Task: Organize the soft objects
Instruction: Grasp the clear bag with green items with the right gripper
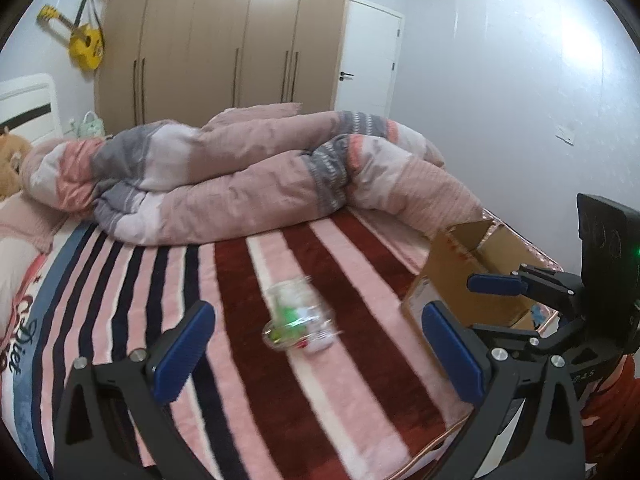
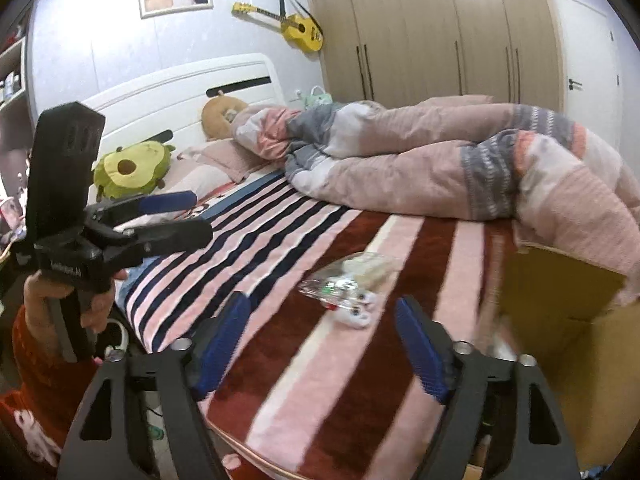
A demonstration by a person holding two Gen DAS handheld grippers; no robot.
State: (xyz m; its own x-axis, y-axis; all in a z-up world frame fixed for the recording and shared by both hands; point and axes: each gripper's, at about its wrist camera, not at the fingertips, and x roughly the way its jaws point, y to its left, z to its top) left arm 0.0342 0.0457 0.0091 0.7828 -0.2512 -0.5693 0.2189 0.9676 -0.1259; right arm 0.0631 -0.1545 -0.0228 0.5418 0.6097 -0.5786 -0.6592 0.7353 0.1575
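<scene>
A small soft toy in a clear plastic bag (image 1: 298, 322) lies on the striped blanket (image 1: 240, 320), blurred; it also shows in the right wrist view (image 2: 348, 284). My left gripper (image 1: 320, 348) is open and empty, hovering just short of the bag. My right gripper (image 2: 324, 344) is open and empty, near the bag from the other side. An open cardboard box (image 1: 452, 276) stands on the bed's right side; it also shows in the right wrist view (image 2: 568, 320). The right gripper appears in the left view (image 1: 496, 284), and the left gripper in the right view (image 2: 176, 216).
A crumpled pink and grey duvet (image 1: 248, 176) lies across the far half of the bed. An avocado plush (image 2: 130, 170) and a brown plush (image 2: 220, 118) sit by the white headboard (image 2: 180, 88). Wardrobes (image 1: 224, 40), a door (image 1: 368, 56) and a yellow guitar (image 1: 82, 42) line the walls.
</scene>
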